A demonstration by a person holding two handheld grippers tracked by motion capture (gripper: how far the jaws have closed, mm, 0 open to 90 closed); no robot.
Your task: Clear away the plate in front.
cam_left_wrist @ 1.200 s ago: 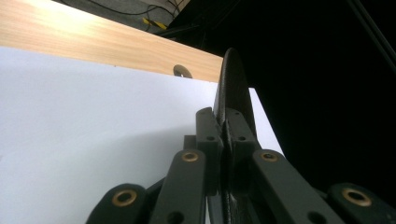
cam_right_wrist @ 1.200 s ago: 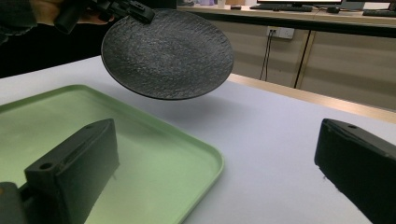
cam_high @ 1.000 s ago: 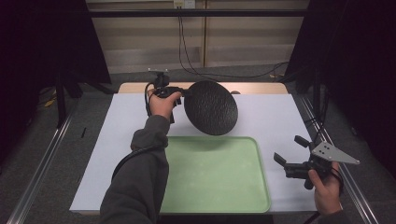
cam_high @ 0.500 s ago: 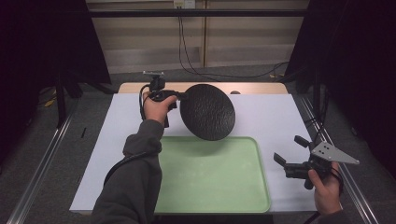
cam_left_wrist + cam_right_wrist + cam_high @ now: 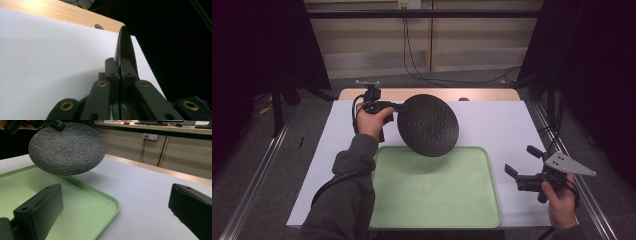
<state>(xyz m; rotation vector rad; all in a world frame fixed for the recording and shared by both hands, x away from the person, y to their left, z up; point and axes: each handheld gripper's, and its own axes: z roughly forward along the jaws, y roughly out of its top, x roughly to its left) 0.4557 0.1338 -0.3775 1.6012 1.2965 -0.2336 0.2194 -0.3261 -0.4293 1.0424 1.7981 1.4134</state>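
A round black textured plate (image 5: 428, 125) hangs tilted in the air over the far edge of the green tray (image 5: 462, 210). My left gripper (image 5: 399, 106) is shut on the plate's left rim; in the left gripper view its jaws clamp the plate (image 5: 124, 47) edge-on. The right gripper view shows the plate (image 5: 67, 147) above the tray's (image 5: 100, 200) far corner. My right gripper (image 5: 523, 165) is held open to the right of the tray, low over the white table top, with nothing between its fingers (image 5: 40, 207).
The white sheet (image 5: 492, 120) covers the table; a wooden strip (image 5: 482, 94) with a small hole runs along the far edge. Metal rails (image 5: 257, 175) flank the table on both sides. Cables hang on the wall behind.
My left gripper has carried the plate toward me and to the left, lower over the tray's far edge. The right gripper has stayed where it was.
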